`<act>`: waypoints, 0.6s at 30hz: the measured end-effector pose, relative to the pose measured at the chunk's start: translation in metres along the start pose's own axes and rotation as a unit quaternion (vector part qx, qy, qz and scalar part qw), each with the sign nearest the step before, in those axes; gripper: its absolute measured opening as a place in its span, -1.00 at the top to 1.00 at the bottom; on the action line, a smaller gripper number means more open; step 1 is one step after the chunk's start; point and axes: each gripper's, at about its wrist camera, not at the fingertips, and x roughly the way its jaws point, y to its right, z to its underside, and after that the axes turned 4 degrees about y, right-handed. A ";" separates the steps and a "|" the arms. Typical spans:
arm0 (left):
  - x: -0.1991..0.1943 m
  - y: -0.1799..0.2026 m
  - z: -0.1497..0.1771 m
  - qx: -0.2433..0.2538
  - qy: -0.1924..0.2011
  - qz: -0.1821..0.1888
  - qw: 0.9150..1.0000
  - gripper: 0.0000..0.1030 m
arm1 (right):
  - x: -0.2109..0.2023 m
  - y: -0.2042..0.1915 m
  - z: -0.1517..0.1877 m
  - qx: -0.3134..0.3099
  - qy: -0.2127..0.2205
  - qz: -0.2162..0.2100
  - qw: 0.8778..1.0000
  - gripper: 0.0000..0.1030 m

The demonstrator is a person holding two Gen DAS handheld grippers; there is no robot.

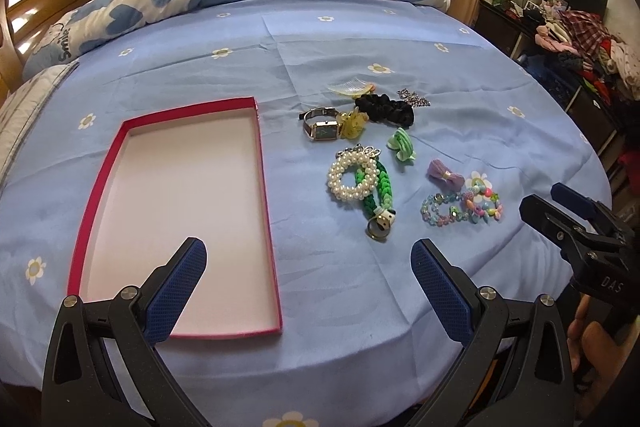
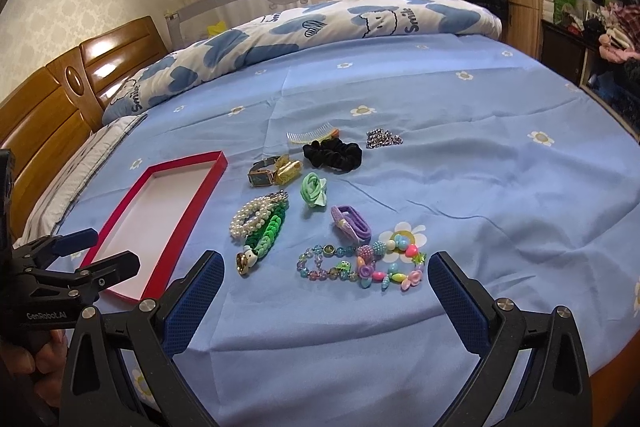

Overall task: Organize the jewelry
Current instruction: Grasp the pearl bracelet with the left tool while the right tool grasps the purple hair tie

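On blue bedsheet [image 2: 460, 187]: red tray [image 1: 176, 211] empty, jewelry beside it. Left gripper [image 1: 308, 277], right gripper [image 2: 326, 277] wide open, holding nothing. Risk: beaded bracelet [image 2: 360, 267] snagging soft sheet, slipping.

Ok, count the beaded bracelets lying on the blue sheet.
3: white pearl bracelet beside the red tray; pale blue bead bracelet and multicoloured charm bracelet nearest the camera, touching.

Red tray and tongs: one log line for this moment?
red tray: holds nothing | jewelry incl. pearl bracelet: on bedsheet | left tongs: open | right tongs: open
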 end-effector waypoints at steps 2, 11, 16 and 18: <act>0.006 0.000 -0.004 0.003 -0.004 0.002 1.000 -0.93 | 0.005 0.005 -0.002 0.005 -0.004 -0.004 1.000 -0.97; 0.045 0.005 -0.023 0.011 -0.031 0.033 0.999 -0.68 | 0.045 0.020 -0.016 0.005 -0.035 -0.019 0.999 -0.50; 0.072 0.012 -0.032 0.014 -0.056 0.051 0.997 -0.55 | 0.077 0.022 -0.022 -0.009 -0.064 -0.030 0.997 -0.31; 0.080 0.015 -0.034 0.018 -0.063 0.056 0.996 -0.54 | 0.089 0.023 -0.021 -0.011 -0.079 -0.035 0.996 -0.25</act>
